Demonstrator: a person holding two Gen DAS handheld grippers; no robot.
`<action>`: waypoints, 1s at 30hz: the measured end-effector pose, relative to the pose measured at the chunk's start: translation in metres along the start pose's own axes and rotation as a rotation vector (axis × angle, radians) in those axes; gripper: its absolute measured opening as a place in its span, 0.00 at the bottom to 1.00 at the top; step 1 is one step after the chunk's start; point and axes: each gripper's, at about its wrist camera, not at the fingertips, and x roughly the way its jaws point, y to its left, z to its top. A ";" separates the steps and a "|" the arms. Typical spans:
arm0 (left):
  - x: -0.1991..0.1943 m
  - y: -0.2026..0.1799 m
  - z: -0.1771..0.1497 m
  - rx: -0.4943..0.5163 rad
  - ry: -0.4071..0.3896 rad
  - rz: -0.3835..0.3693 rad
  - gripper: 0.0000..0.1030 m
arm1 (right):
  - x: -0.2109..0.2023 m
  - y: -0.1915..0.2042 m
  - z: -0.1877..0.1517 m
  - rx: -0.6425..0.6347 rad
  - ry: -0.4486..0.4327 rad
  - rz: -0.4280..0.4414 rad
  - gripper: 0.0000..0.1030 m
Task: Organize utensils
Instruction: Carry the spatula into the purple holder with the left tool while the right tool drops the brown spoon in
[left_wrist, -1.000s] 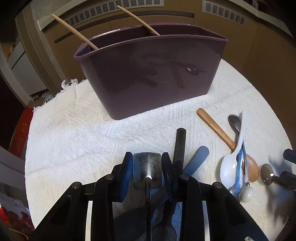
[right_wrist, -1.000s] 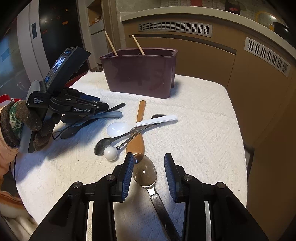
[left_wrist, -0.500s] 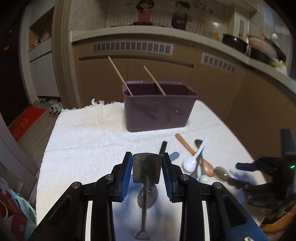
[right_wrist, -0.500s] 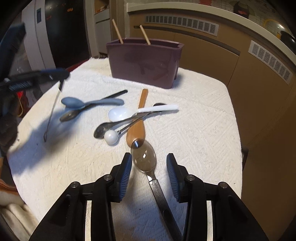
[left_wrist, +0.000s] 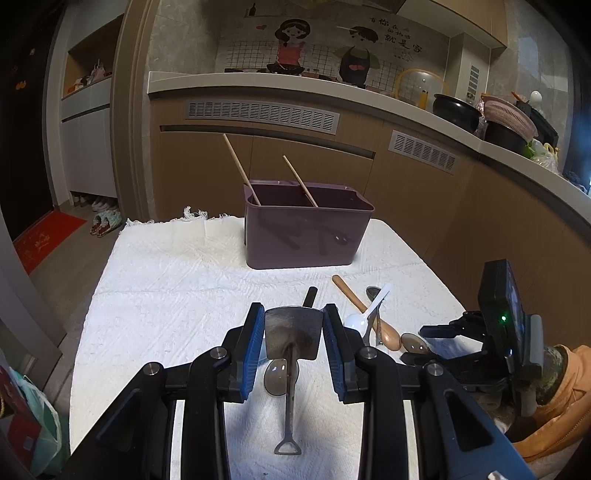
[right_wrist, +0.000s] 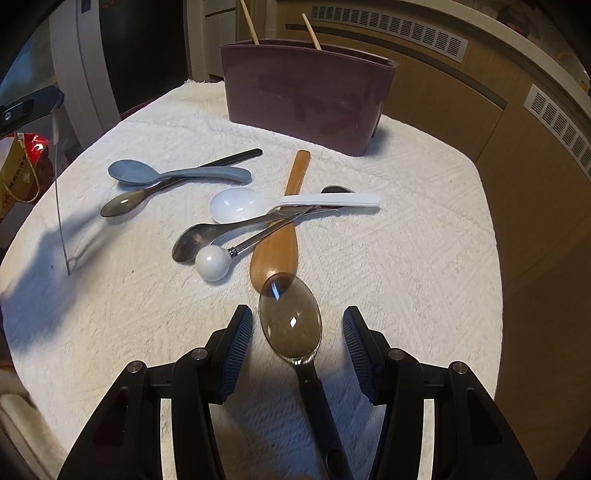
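Observation:
My left gripper (left_wrist: 293, 332) is shut on the blade of a metal shovel-shaped spoon (left_wrist: 291, 334), whose thin handle hangs down above the white cloth. My right gripper (right_wrist: 297, 317) points down at a smoky clear spoon with a black handle (right_wrist: 291, 317). That spoon lies on the cloth between the jaws, which are opening, and the pads stand clear of it. A purple bin (right_wrist: 306, 96) with two chopsticks (left_wrist: 240, 168) stands at the far end. Before it lie a grey-blue spoon (right_wrist: 177, 173), a white spoon (right_wrist: 236, 203), a wooden spoon (right_wrist: 277, 243) and a metal spoon (right_wrist: 192, 243).
A white cloth (left_wrist: 166, 295) covers the small table, with drops at its left and right edges. A second smoky spoon (right_wrist: 122, 203) and a metal tool with a white ball end (right_wrist: 212, 263) also lie there. A brown kitchen counter (left_wrist: 332, 155) stands behind.
My left gripper has risen and drawn back from the bin, carrying the shovel spoon. The right jaws have widened around the smoky spoon and dropped closer to the cloth.

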 end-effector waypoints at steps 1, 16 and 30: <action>-0.001 0.000 0.000 -0.002 0.000 0.000 0.28 | 0.002 -0.001 0.002 0.004 0.004 0.007 0.51; -0.008 -0.008 -0.003 0.021 -0.002 0.001 0.28 | -0.010 0.004 0.003 0.013 0.009 0.022 0.34; -0.038 -0.045 0.029 0.116 -0.126 0.005 0.28 | -0.139 0.008 0.043 0.078 -0.366 0.051 0.33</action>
